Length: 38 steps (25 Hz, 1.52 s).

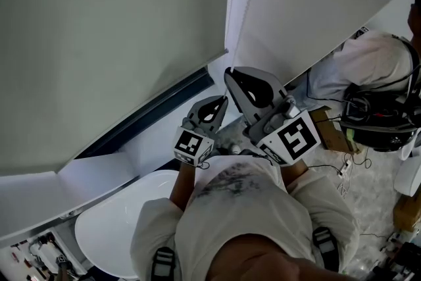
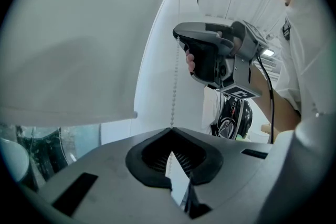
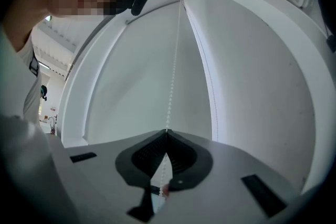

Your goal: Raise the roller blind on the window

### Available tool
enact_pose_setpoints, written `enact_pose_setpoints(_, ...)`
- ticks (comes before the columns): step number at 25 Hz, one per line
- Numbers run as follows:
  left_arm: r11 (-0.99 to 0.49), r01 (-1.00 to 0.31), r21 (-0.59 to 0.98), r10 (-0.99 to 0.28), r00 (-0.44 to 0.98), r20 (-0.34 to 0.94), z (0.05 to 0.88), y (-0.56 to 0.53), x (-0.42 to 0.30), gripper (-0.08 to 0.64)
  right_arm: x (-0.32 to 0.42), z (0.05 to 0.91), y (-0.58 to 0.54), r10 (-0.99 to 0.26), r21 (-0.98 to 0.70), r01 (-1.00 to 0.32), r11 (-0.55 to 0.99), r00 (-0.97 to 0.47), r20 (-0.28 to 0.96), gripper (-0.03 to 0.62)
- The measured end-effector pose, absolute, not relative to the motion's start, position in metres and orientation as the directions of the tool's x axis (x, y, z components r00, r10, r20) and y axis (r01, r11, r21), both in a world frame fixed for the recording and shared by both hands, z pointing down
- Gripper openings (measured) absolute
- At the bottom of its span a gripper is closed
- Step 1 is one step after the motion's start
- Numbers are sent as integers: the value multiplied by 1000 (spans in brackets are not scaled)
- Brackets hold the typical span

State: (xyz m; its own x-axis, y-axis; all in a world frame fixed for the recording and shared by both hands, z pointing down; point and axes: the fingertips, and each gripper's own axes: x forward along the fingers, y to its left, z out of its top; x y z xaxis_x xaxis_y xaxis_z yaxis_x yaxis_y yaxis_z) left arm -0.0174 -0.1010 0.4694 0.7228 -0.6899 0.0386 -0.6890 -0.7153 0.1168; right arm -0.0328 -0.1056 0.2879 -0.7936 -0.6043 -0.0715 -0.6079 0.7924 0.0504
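Note:
The pale roller blind [image 1: 99, 43] covers most of the window, and its bottom edge [image 2: 68, 117] hangs above a strip of bare glass. A white bead chain [image 2: 174, 92] hangs beside the blind at the frame. My left gripper [image 2: 170, 129] is shut on this chain, which runs in between its pads. My right gripper [image 3: 167, 131] is shut on the same bead chain [image 3: 173, 76] a little higher up. In the head view the right gripper [image 1: 231, 74] sits above and right of the left gripper [image 1: 223, 101], both close to the wall. From the left gripper view, the right gripper [image 2: 210, 55] shows above.
A dark window frame [image 1: 151, 115] and white sill [image 1: 125, 154] run under the blind. A white rounded tabletop [image 1: 112, 227] lies below left. Another person in white [image 1: 368, 62] stands at the right, near a dark helmet [image 1: 381, 122] and a cardboard box [image 1: 329, 131].

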Motion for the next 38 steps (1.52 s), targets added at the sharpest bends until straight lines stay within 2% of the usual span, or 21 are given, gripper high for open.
enact_pose_setpoints(9, -699, -704, 123, -701, 709, 75, 507, -105, -5, 8, -20, 327, -106, -583, -9, -584, 812, -810, -67, 61)
enact_pose_setpoints(28, -668, -728, 155, -706, 686, 176, 578, -103, -12, 8, -28, 384, -98, -587, 20, -587, 809, -809, -10, 61)
enact_pose_setpoints(34, -661, -732, 166, -700, 681, 215, 606, -97, -11, 8, -27, 415, -95, -579, 4, -580, 815, -814, 45, 61)
enact_pose_setpoints(38, -644, -745, 172, -715, 667, 211, 600, -91, -20, 8, -27, 413, -98, -586, 22, -585, 811, -810, 24, 61)
